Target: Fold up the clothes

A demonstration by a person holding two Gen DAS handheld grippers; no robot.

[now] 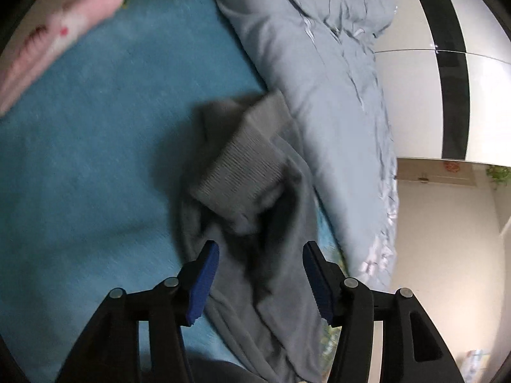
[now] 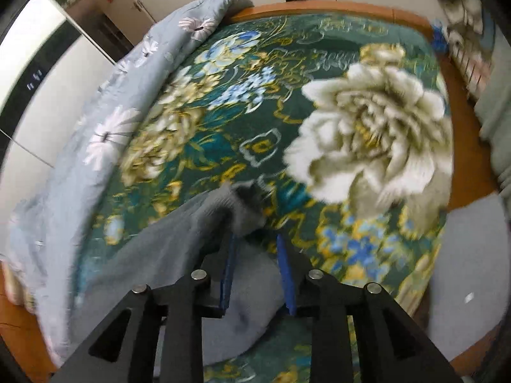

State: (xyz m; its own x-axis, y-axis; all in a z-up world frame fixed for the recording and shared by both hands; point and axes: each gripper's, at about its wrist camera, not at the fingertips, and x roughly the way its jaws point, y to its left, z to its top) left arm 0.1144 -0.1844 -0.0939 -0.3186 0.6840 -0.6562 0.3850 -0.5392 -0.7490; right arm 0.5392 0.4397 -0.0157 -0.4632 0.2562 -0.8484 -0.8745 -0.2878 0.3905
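Left wrist view first: the left gripper (image 1: 260,249) has its blue pads spread fairly wide, nothing pinched between them, just hanging over the grey garment (image 1: 246,172). That garment is a crumpled heap right ahead of the pads, with a ribbed cuff or hem (image 1: 246,162) folded up on top, and it lies on the teal blanket (image 1: 89,159), with its right edge up against the pale blue quilt (image 1: 322,73). Further off on the left there's a pink folded cloth (image 1: 51,41) with some red marks on it, well apart from the grey piece. Far right is a white wardrobe (image 1: 412,105) with a dark stripe. Over in the right wrist view, the right gripper (image 2: 257,239) sits at a narrow gap, and the grey fabric (image 2: 179,239) bunches over the left pad and spills under the fingers; it's blurry, but the pads don't look like they're pressing on it, the right one stands clear. Beyond that is the green floral blanket (image 2: 255,127) with a big white flower (image 2: 373,121) printed on it, the same pale quilt with daisies heaped along the left side, and the wooden bed frame (image 2: 319,8) at the far edge.
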